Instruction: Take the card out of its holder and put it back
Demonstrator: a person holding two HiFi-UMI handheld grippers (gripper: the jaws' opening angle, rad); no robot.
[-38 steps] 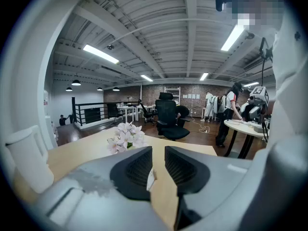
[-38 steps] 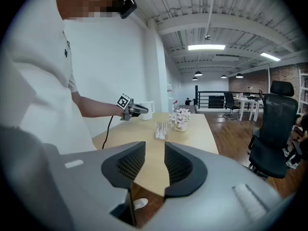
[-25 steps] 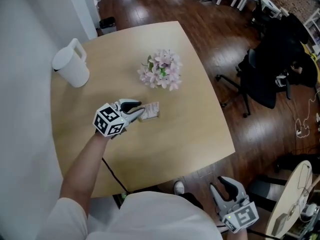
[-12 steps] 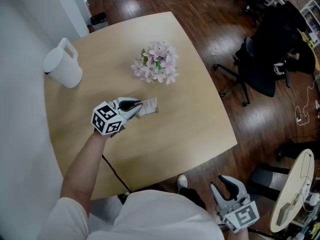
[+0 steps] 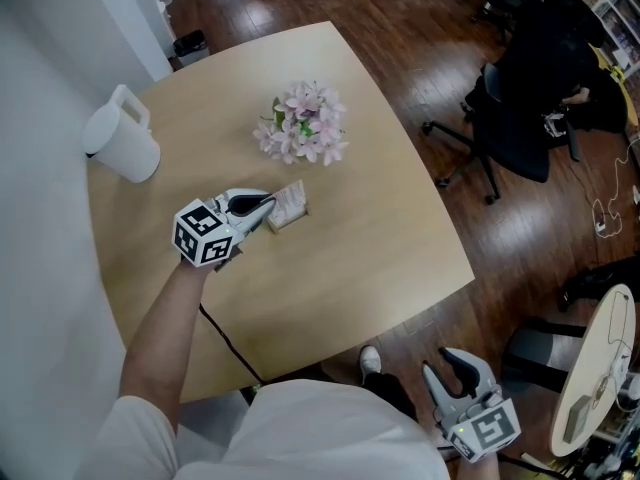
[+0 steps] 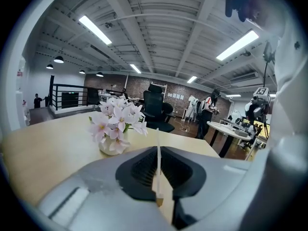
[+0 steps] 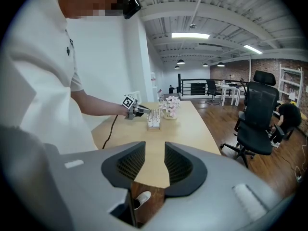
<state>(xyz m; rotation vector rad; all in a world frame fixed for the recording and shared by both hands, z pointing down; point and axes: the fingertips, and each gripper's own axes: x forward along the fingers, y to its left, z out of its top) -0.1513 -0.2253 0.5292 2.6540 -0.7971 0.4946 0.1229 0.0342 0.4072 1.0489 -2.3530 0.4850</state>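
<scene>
the left tool (image 5: 262,208) has hardly shifted, still clenched on the card (image 5: 290,201), which looks seated in its holder (image 7: 154,127) on the table (image 5: 380,218) near the flowers (image 5: 300,123), so removal and return remain; right tool (image 5: 447,368) idles released.

The left arm (image 5: 165,338) stretched bare over the middle of the table (image 5: 380,228). The left gripper (image 5: 262,208) lay nearly level, its jaws closed on a thin card (image 6: 158,150) held edge-on. The right gripper (image 5: 447,366) hung low beyond the table's near edge, jaws apart, nothing between them.
</scene>
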